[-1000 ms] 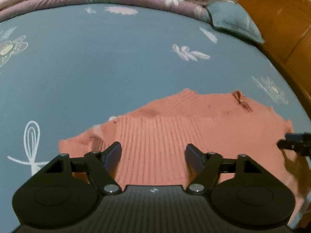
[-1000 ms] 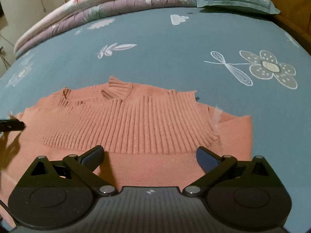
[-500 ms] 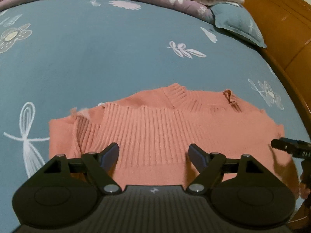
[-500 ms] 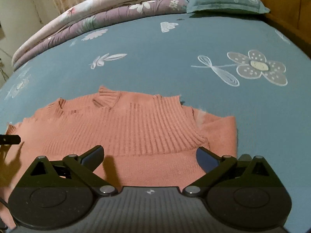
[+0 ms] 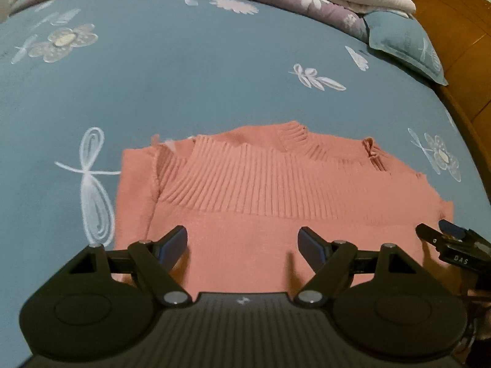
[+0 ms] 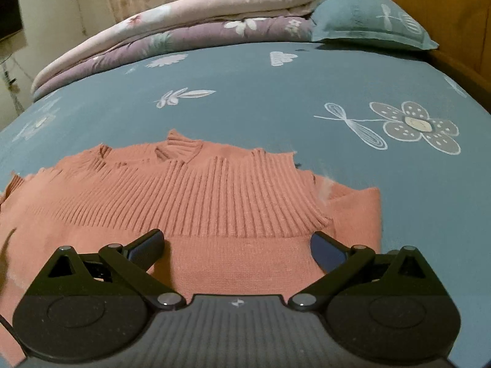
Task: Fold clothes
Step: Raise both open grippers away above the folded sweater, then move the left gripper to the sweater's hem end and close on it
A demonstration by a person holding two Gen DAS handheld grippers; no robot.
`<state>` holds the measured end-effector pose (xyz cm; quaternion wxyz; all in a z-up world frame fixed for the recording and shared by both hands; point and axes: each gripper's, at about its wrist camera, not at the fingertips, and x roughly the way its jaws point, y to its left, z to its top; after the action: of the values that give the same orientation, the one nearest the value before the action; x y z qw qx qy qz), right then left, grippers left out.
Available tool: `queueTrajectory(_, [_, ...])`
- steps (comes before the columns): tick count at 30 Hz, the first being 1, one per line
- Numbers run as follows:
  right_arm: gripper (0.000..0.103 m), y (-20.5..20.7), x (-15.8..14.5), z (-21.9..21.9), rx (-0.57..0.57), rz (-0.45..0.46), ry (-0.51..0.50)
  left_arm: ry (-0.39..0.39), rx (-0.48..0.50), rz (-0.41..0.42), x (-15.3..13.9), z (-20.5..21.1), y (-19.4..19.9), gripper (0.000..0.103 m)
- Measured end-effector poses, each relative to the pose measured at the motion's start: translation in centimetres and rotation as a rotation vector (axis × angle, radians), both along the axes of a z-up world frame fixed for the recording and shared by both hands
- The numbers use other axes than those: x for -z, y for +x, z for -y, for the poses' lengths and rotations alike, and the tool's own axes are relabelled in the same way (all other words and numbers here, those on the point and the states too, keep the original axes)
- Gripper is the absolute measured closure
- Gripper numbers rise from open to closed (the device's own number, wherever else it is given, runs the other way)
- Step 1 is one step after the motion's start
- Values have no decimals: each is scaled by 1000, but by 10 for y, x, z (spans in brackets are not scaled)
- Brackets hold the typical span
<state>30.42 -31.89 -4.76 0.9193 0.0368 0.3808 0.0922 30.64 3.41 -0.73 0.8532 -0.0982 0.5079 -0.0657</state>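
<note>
Already the pink ribbed sweater (image 5: 276, 202) is seen doubled over on the bed (image 5: 184, 86); both tools, left (image 5: 242, 242) and right (image 6: 236, 245), are held wide apart, empty.

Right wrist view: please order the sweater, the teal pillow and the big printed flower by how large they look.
1. Salmon knit sweater, largest, though nearest the camera.
2. Teal pillow, farther away, so perhaps bigger than it looks.
3. Printed flower.

Gaping right hand-held gripper (image 6: 236, 245) over sweater (image 6: 196, 193)

White letters "DAS" stand on the right tool (image 5: 460, 259).
</note>
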Motion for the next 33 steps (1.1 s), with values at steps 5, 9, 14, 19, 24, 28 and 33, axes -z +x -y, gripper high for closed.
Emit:
queueTrajectory(5, [0, 4, -3, -4, -47, -22, -38, -6, -72, -42, 6, -1, -20, 24])
queueTrajectory(9, [0, 10, -5, -5, -62, -60, -47, -22, -103, -14, -1, -5, -34, 23])
queueTrajectory(14, [0, 18, -8, -6, -101, -106, -69, -72, -156, 28, -12, -28, -53, 18])
queueTrajectory(19, [0, 26, -8, -15, -98, -127, -117, -124, -215, -44, 12, -53, -73, 21])
queueTrajectory(24, [0, 28, -14, -22, -29, -185, -129, -146, -164, 122, -25, -84, -71, 16])
queueTrajectory(28, [0, 13, -23, -28, 40, -203, -107, -241, -89, 154, -16, -110, -50, 15])
queueTrajectory(33, [0, -25, -42, -51, 152, -172, -76, -341, 48, 69, 18, -132, -21, 15])
